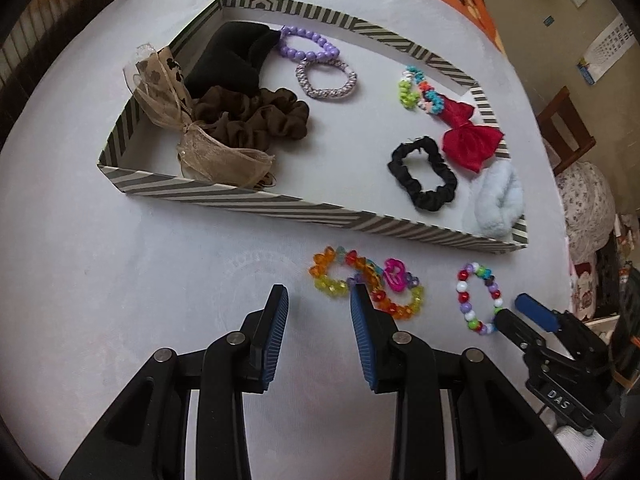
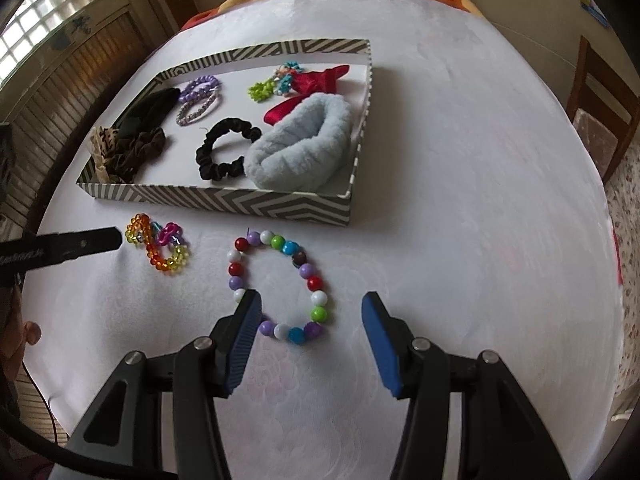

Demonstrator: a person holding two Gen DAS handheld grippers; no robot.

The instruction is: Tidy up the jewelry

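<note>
Scrunchies and bracelets fill the striped tray (image 2: pixel 224 204) on the white tabletop (image 2: pixel 460 200). At its left end sit a sheer beige bow (image 1: pixel 168 92), a black velvet piece (image 1: pixel 236 56) and a brown scrunchie (image 1: pixel 256 116); next come a purple bead bracelet (image 1: pixel 308 46) and a silvery woven one (image 1: pixel 326 80), then a small black scrunchie (image 2: pixel 226 152), a cluster of green and turquoise beads (image 1: pixel 416 88), a red bow (image 1: pixel 470 140) and a fluffy pale-blue scrunchie (image 2: pixel 300 148) at the right end.

In front of the tray, two bracelets lie loose on the cloth. The rainbow crystal bracelet (image 1: pixel 360 288), twisted with a pink charm, lies just beyond the left hand-held gripper (image 1: pixel 319 300), whose jaws stand apart and empty; its right finger overlaps the beads in view. To the right, the round multicolour bead bracelet (image 2: pixel 280 284) lies partly between the spread, empty jaws of the right hand-held gripper (image 2: pixel 311 304), its left finger at the ring's edge.
</note>
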